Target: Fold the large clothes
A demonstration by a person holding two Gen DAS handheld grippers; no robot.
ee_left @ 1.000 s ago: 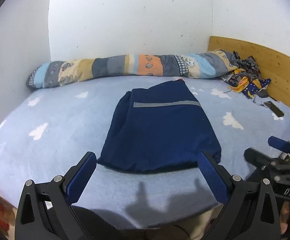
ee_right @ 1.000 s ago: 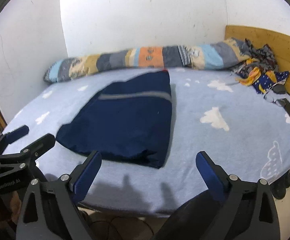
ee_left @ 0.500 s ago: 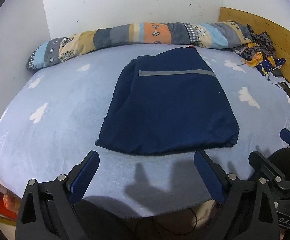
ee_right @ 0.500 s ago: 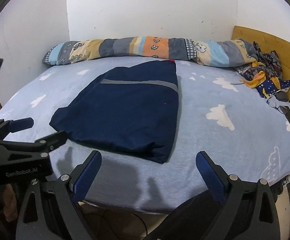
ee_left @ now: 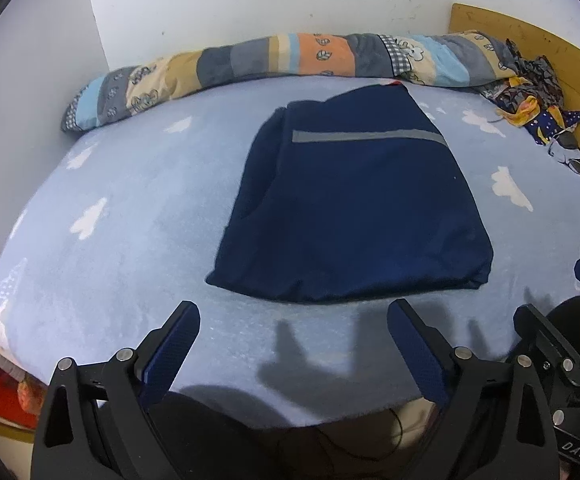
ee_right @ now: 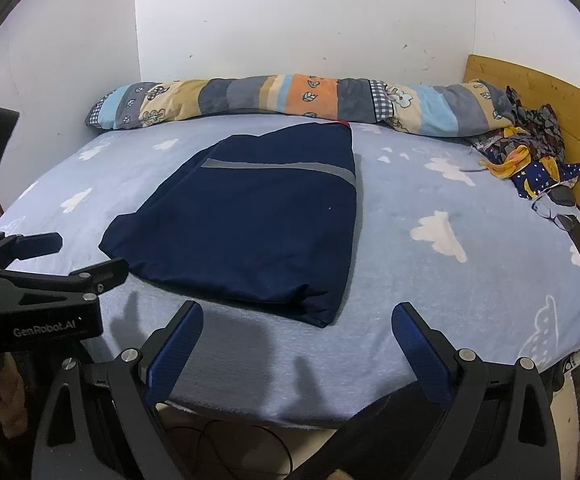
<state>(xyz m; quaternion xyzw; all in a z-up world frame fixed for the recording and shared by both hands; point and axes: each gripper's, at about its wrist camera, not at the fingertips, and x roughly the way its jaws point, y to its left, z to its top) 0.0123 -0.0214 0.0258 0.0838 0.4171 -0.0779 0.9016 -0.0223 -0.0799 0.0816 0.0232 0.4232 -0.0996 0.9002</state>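
Where the frame spreads widest, a bed (ee_left: 110, 216) in pale blue cloud-print sheet. Across its centre, a folded navy garment (ee_left: 354, 216) with a grey stripe, flat. Along the top, a striped patchwork bolster (ee_left: 274, 58). At upper right, crumpled patterned cloth (ee_right: 530, 156). Low in each view, left claw (ee_left: 292, 354) and right claw (ee_right: 296, 354), both spread wide, holding nothing, short of the garment.
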